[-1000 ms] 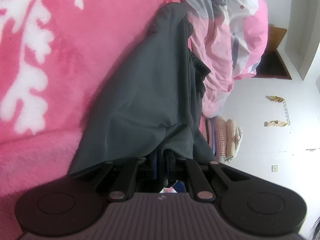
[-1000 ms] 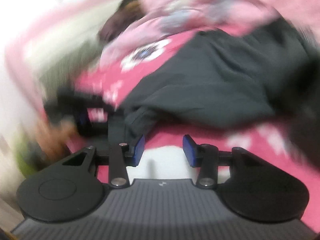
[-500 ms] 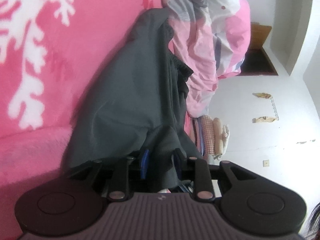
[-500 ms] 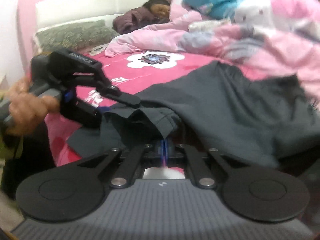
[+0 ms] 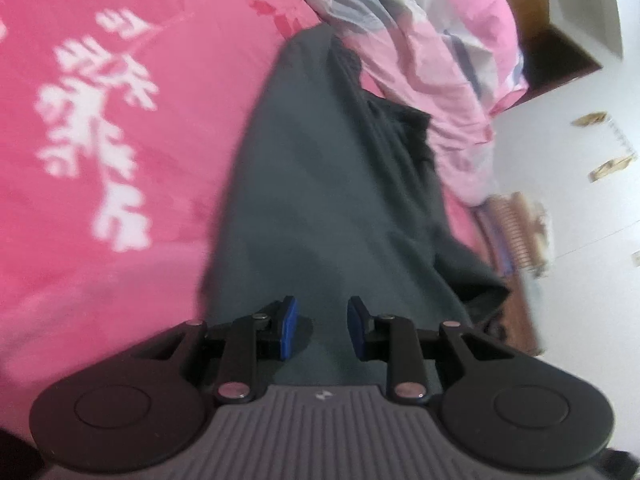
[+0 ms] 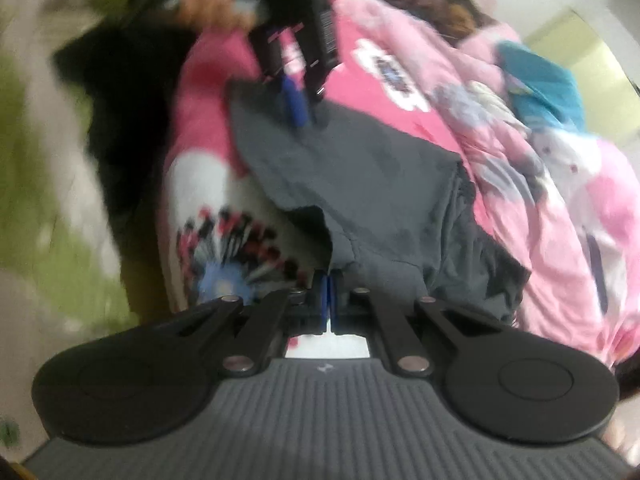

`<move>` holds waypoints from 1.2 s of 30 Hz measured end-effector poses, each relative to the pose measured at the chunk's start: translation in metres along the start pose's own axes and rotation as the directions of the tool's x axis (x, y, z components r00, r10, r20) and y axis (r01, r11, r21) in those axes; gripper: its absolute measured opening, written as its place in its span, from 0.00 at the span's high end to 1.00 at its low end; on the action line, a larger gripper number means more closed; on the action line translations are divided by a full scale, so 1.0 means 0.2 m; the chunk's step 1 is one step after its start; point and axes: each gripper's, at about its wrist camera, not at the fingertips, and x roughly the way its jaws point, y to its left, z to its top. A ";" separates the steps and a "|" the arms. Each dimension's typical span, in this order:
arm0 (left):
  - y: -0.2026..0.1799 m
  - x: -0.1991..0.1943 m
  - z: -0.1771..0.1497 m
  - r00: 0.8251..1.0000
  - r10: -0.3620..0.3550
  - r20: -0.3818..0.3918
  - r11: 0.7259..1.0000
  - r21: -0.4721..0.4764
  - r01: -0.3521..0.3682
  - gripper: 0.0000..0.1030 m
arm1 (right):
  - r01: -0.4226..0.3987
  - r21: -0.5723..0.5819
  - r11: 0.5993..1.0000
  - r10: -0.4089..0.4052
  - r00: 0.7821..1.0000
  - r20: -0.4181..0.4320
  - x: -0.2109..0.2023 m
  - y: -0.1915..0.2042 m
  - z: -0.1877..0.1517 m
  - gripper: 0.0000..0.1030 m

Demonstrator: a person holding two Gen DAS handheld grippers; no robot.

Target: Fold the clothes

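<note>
A dark grey garment (image 5: 320,184) lies lengthwise on the pink flowered bed cover (image 5: 120,120). My left gripper (image 5: 322,330) hovers just above its near end, open, blue pads apart with nothing between them. In the right wrist view the same grey garment (image 6: 360,184) spreads across the bed. My right gripper (image 6: 328,300) is shut on a near edge of the cloth. The left gripper (image 6: 298,104) shows there at the garment's far corner, held by a hand (image 6: 208,4).
A rumpled pink and white quilt (image 5: 432,40) is heaped along the garment's right side, and the same quilt (image 6: 560,184) fills the right of the other view. A teal cloth (image 6: 540,84) lies on it. The bed edge and white wall (image 5: 580,240) are at right.
My left gripper has let go of the garment and opened; the cloth now lies flat under it. My right gripper stays shut on its edge and has swung, blurring the view.
</note>
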 end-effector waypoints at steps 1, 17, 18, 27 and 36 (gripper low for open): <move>-0.01 -0.02 -0.01 1.000 0.028 0.012 1.000 0.013 -0.028 0.73 | -0.008 -0.027 1.000 0.007 1.000 -0.016 0.00 0.02 -0.01 1.00; -0.13 -0.10 -0.11 0.960 0.258 0.111 0.932 0.235 -0.277 0.52 | -0.249 0.783 0.570 0.165 0.968 0.188 0.07 -0.38 -0.41 0.60; -0.14 -0.09 -0.12 0.955 0.273 0.118 0.922 0.250 -0.295 0.53 | -0.261 0.833 0.488 0.153 0.965 0.213 0.10 -0.43 -0.45 0.59; -0.17 -0.05 -0.16 0.919 0.357 0.168 0.876 0.282 -0.391 0.73 | -0.260 0.959 -0.116 -0.045 0.965 0.257 0.39 -0.74 -0.79 0.60; -0.18 -0.04 -0.14 0.916 0.369 0.154 0.866 0.301 -0.400 0.73 | -0.042 0.940 -0.338 -0.233 0.972 -0.040 0.45 -0.97 -1.32 0.62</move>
